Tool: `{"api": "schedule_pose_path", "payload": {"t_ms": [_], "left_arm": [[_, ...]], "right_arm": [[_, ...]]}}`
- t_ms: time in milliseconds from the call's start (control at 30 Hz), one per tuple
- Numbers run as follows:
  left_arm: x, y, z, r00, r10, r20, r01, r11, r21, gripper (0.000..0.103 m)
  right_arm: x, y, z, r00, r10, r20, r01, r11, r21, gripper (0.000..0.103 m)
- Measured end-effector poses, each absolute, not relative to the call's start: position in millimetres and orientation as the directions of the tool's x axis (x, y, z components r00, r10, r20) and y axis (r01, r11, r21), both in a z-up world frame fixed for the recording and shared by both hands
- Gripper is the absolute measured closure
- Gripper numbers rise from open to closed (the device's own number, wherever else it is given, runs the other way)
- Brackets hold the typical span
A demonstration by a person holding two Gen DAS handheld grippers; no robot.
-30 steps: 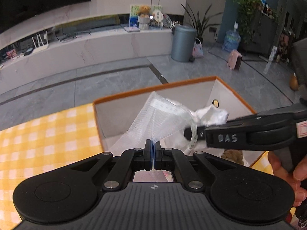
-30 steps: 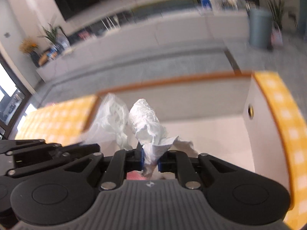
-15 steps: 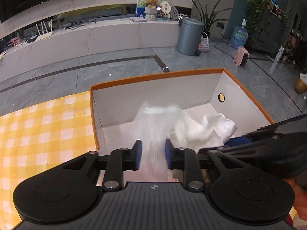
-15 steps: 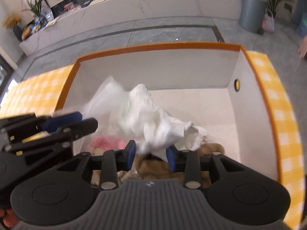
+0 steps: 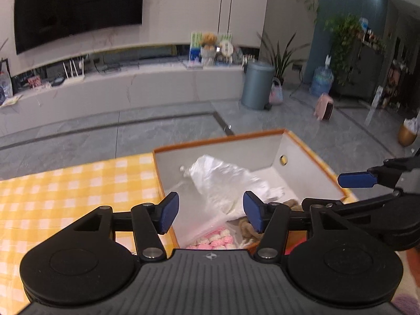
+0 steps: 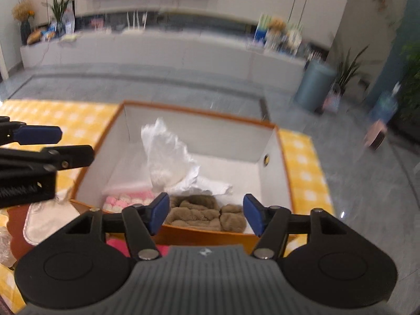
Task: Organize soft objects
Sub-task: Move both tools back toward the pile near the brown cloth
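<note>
An orange-rimmed white box [image 5: 220, 138] [image 6: 278, 141] stands on a yellow checked cloth [image 5: 65, 191]. Inside lie a white plastic bag [image 5: 223, 181] [image 6: 168, 157], a pink and white fluffy item [image 5: 215, 239] [image 6: 126, 199] and a brown plush piece [image 6: 202, 212] [image 5: 249, 228]. My left gripper [image 5: 211, 214] hovers above the box's near left corner, its jaws opening with nothing between them. My right gripper [image 6: 206, 215] hangs over the box's near edge, jaws also opening and holding nothing. Each gripper shows at the edge of the other's view.
A white cloth with pink trim [image 6: 50, 220] and a pink item [image 6: 118, 246] lie on the table left of the box. Beyond the table are a grey tiled floor, a long low white cabinet [image 5: 126, 89], a grey bin [image 5: 256, 85] and potted plants.
Both grippers were shut on the white bag above the box. They have let go, spread their jaws, and risen and drawn back. The bag has dropped into the box.
</note>
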State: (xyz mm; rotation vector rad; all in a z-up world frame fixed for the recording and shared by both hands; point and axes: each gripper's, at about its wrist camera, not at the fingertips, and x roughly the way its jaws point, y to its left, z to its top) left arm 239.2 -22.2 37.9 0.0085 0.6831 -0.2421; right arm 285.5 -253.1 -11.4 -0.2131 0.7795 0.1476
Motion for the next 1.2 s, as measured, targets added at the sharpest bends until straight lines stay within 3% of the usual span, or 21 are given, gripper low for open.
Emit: {"api": "schedule_pose_path", "payload": {"t_ms": [233, 367, 600, 767, 967, 1200], "left_arm": [[164, -22, 61, 0.832, -0.2, -0.518, 0.237, 0.972, 0.005, 0.033], [120, -29, 53, 0.863, -0.197, -0.465, 0.247, 0.968, 0.048, 0.033], [66, -29, 27, 0.871, -0.198, -0.45, 0.242, 0.969, 0.042, 0.033], [59, -17, 3, 0.843, -0.215, -0.492, 0.255, 0.967, 0.015, 0.033], [53, 8, -30, 0.831, -0.119, -0.544, 0.175, 0.983, 0.052, 0.034], [40, 42, -57, 0.809, -0.048, -0.585, 0.063, 0.998, 0.005, 0.034]], "right_arm": [[185, -258, -3, 0.834, 0.09, -0.545, -0.18, 0.977, -0.115, 0.032], [136, -256, -14, 0.856, 0.126, -0.501, -0.162, 0.986, -0.029, 0.03], [70, -241, -51, 0.892, 0.112, -0.438, -0.117, 0.993, 0.014, 0.027], [53, -237, -77, 0.863, 0.123, -0.49, -0.114, 0.992, 0.048, 0.026], [52, -216, -103, 0.812, 0.159, -0.562, -0.17, 0.985, 0.033, 0.026], [63, -206, -124, 0.781, 0.131, -0.611, -0.163, 0.987, 0.003, 0.026]]}}
